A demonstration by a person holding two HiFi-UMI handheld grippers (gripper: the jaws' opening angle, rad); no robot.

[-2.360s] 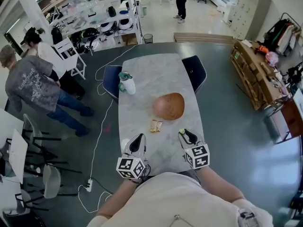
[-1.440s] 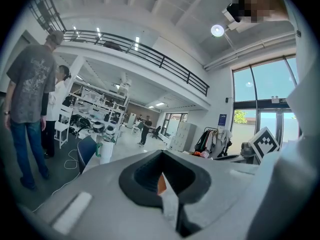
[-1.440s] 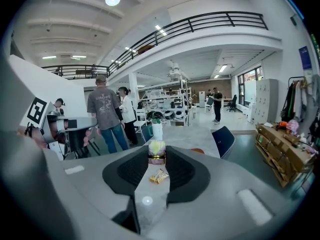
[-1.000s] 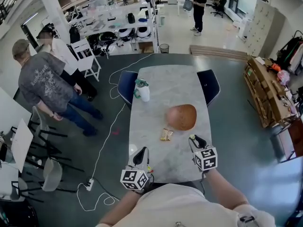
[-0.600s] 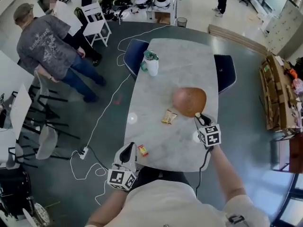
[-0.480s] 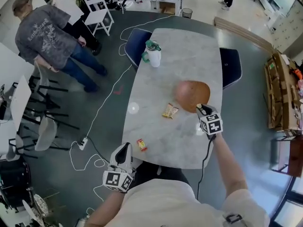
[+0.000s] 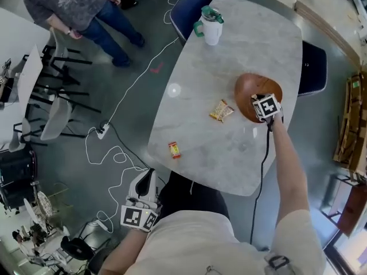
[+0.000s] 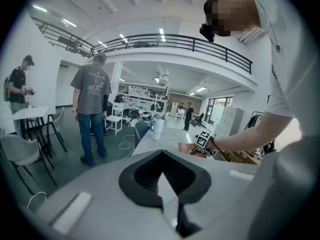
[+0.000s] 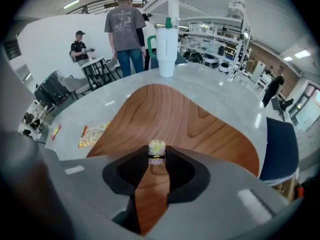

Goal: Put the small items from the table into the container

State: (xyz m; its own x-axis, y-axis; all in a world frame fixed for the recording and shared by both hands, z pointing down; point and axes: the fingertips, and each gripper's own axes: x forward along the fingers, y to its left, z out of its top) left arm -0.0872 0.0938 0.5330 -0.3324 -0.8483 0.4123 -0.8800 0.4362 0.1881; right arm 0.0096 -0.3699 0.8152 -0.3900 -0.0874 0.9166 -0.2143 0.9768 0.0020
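Note:
A brown wooden bowl (image 7: pixel 248 90) sits on the marble table (image 7: pixel 229 159) at the right. My right gripper (image 7: pixel 259 101) hangs over the bowl (image 9: pixel 170 119), pointing steeply down. It is shut (image 9: pixel 156 155) on a small yellowish candy (image 9: pixel 156 148) with a dark band, pinched at the jaw tips. A gold snack packet (image 7: pixel 221 110) lies left of the bowl, and a small red packet (image 7: pixel 174 149) lies near the table's left edge. My left gripper (image 7: pixel 147 177) is off the table, below its near corner. Its tips meet (image 8: pixel 163 154) with nothing between them.
A white tumbler with a green lid (image 7: pixel 211 27) stands at the table's far end. Blue chairs (image 7: pixel 187 6) flank that end. A person (image 7: pixel 74 4) stands at the upper left beside folding chairs (image 7: pixel 54 116). A white cable with a power strip (image 7: pixel 103 132) trails on the floor.
My right gripper has swung forward and down, from the table's near edge to above the bowl. The left gripper drew back off the table, uncovering the red packet.

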